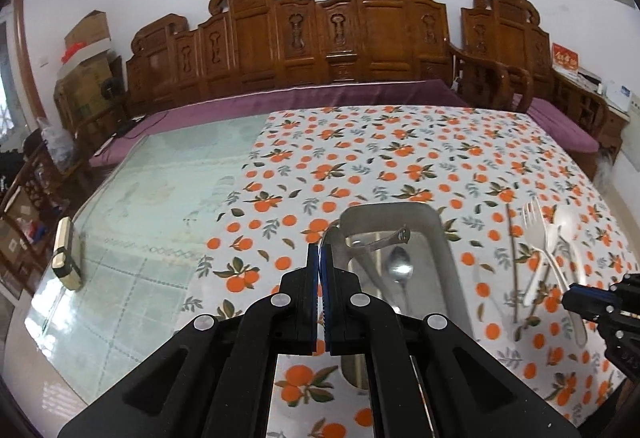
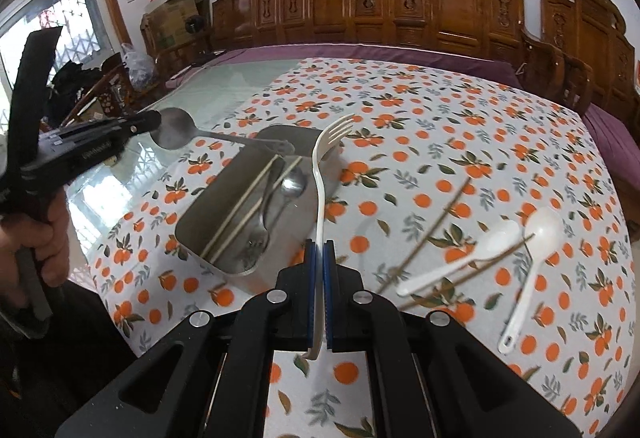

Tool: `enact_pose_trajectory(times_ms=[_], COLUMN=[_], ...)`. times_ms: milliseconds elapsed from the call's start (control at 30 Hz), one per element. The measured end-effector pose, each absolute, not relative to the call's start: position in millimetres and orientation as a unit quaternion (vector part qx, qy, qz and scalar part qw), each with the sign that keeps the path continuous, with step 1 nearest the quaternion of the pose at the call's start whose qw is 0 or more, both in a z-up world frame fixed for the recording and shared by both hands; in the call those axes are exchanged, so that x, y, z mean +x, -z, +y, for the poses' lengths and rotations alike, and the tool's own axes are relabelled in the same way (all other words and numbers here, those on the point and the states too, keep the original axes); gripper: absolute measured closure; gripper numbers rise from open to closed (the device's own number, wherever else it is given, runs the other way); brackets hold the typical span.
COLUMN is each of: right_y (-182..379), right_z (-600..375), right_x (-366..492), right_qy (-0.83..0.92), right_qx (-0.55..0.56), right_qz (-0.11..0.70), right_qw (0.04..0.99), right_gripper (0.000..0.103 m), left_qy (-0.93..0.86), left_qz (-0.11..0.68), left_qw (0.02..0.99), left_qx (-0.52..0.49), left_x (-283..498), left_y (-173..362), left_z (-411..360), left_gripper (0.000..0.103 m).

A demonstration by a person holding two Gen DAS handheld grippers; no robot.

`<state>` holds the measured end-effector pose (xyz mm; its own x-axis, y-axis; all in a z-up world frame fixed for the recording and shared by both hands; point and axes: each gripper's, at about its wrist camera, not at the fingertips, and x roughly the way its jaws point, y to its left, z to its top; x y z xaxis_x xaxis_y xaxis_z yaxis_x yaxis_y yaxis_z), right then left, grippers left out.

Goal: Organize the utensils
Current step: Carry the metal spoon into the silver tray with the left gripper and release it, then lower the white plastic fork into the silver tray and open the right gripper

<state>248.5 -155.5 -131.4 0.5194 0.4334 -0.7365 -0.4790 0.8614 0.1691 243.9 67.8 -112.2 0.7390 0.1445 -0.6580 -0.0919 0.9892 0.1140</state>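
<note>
Roughly half the sorting looks done. The metal tray [image 2: 192,226], left of centre in the right wrist view, already holds a pair of pale chopsticks [image 2: 244,209], a metal fork [image 2: 260,234] and a small metal spoon [image 2: 294,183].

Two pieces are in the air. The right tool [image 2: 319,258], at bottom centre, is clamped narrow on the handle of a white plastic fork [image 2: 320,173], whose tines reach up over the tray's far end. The left tool [image 2: 154,121], in the upper left of that frame, is pinched on the bowl of a large metal spoon [image 2: 176,133], whose handle points towards the tray.

Still loose on the orange-print cloth of the desk [image 2: 440,125], in the lower right, lie two white plastic spoons [image 2: 472,258] and two thin brown sticks [image 2: 432,226], probably chopsticks. These four, plus the two held pieces, remain to go in.
</note>
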Motion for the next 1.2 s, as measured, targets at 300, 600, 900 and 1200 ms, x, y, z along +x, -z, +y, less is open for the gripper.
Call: enact_pose_trajectory(times_ms=[300,600,900,1200], right_y=[135,141,147,151], right_z=[-137,-126,-124,-114], right_x=[268,280,289,290], right_qy=[-0.273,-0.285,-0.287,-0.294], right_qx=[-0.021,-0.018,-0.014,-0.013], right_qz=[0.420,0.422,0.428,0.430], right_qw=[0.865,0.860,0.857,0.853], right_gripper=[0.098,0.098,0.098,0.098], left_qy=[-0.066,-0.050,-0.012,0.034], left_qz=[0.362,0.372,0.414,0.459], left_qw=[0.928,0.924,0.908,0.887], left_qx=[0.055,0.075,0.069,0.033], left_x=[263,269,269,267], left_y=[134,154,177,194], left_z=[60,47,37,38], left_gripper=[0.102,0.102,0.100,0.097])
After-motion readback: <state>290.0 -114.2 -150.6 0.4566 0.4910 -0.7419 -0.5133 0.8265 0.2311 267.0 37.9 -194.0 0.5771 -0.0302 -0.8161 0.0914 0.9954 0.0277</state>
